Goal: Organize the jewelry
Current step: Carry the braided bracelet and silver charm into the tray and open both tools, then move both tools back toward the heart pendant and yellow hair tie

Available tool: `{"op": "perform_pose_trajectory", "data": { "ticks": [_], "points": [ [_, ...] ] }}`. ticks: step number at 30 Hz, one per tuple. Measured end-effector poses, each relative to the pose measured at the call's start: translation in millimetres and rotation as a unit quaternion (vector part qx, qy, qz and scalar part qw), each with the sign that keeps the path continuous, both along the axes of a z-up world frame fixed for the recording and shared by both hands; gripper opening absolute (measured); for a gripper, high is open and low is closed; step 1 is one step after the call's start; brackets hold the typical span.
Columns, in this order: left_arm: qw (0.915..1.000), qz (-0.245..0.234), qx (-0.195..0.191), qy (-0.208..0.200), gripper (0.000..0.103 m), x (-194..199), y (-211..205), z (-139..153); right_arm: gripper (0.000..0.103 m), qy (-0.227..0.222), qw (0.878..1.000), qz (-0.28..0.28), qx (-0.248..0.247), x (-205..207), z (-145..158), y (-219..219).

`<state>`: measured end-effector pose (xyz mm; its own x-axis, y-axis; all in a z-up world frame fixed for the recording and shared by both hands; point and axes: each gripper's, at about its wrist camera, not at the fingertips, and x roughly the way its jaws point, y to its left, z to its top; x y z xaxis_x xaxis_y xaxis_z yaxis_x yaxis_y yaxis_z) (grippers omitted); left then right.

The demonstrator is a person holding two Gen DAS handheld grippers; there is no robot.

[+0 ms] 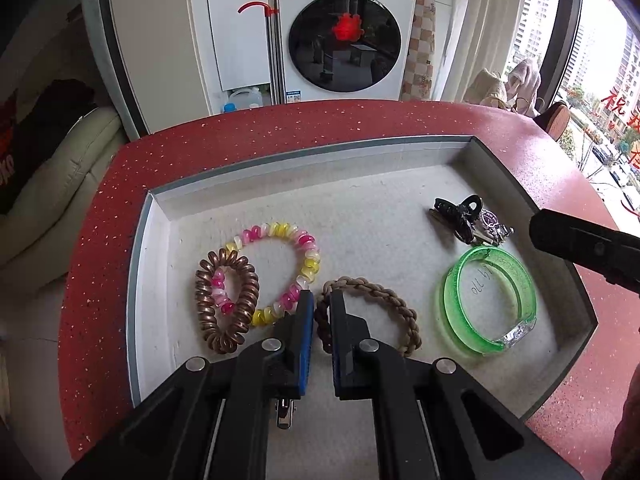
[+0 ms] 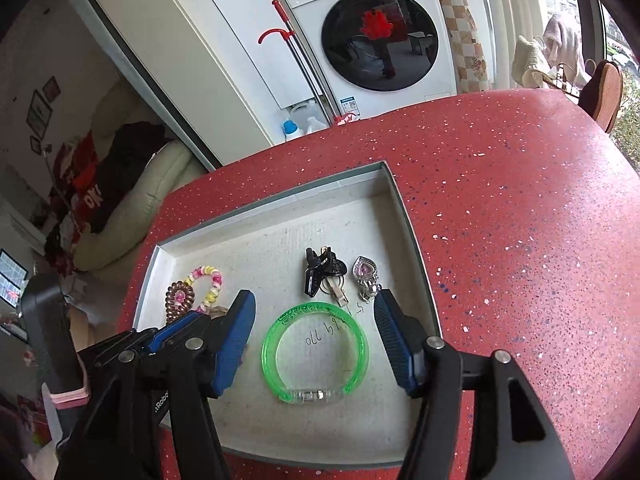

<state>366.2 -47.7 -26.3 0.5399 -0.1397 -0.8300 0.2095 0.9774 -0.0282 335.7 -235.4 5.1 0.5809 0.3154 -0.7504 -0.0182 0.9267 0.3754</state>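
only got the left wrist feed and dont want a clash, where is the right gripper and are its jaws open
Observer: The right gripper has its jaws wide open, one on each side of the green bangle.
Operator: touching it
Observer: No, neither pad touches the bangle.
Operator: whats the silver bit behind the black clip
Observer: A heart pendant with a pink stone, lying beside the clip.
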Motion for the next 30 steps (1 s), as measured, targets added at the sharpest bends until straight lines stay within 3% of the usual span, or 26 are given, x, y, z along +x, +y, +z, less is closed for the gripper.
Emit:
{"op": "perform_pose_trajectory", "data": {
  "ticks": [14, 22, 23, 25, 26, 29, 30],
  "points": [
    [0.9999, 0.011, -0.007, -0.001, 0.026, -1, 4, 2, 0.068, -0.005, 1.0, 0.003, 0.026, -63, 12, -5],
    [0.9996, 0.014, -0.024, -0.009, 0.026, -5, 10, 12, 0.08, 0.003, 1.0, 0.009, 0.029, -93, 6, 1],
    [0.9995, 0.016, -0.027, -0.01, 0.045, -5, 11, 13, 0.081, 0.004, 1.0, 0.009, 0.03, -95, 5, 1],
    [0.9992, 0.025, -0.029, -0.01, 0.103, -7, 14, 16, 0.086, 0.005, 1.0, 0.008, 0.025, -99, 4, 1],
    [0.9986, 0.032, -0.031, -0.028, 0.103, -10, 16, 19, 0.088, 0.004, 1.0, 0.007, 0.019, -103, 4, 2],
    [0.9987, 0.022, -0.034, -0.03, 0.103, -14, 15, 23, 0.09, -0.001, 1.0, 0.005, 0.004, -110, 7, 3],
    [0.9986, 0.022, -0.033, -0.036, 0.103, -17, 15, 25, 0.098, -0.002, 1.0, 0.004, 0.002, -111, 7, 2]
  ]
}}
